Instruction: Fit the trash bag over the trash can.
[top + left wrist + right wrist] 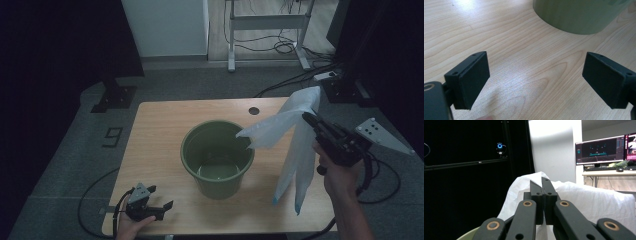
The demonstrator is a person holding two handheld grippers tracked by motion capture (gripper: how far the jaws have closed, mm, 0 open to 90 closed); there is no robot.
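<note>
A green bucket (217, 157) stands in the middle of the wooden table (155, 140). To its right my right gripper (306, 118) is raised above the table and shut on a white plastic bag (292, 145). The bag hangs down in long folds, and one flap reaches over the bucket's right rim. In the right gripper view the jaws are pressed together with the white bag (584, 202) pinched between and spread behind them. My left gripper (161, 197) rests at the table's front left corner, open, with bare wood between its pads (470, 78). The bucket's wall (579, 15) shows ahead of it.
A round cable hole (254, 110) lies at the table's far edge. Cables and a desk frame (267, 25) sit on the floor beyond. A black stand foot (114, 97) is off the far left corner. A desk with monitors (604, 150) appears in the right gripper view.
</note>
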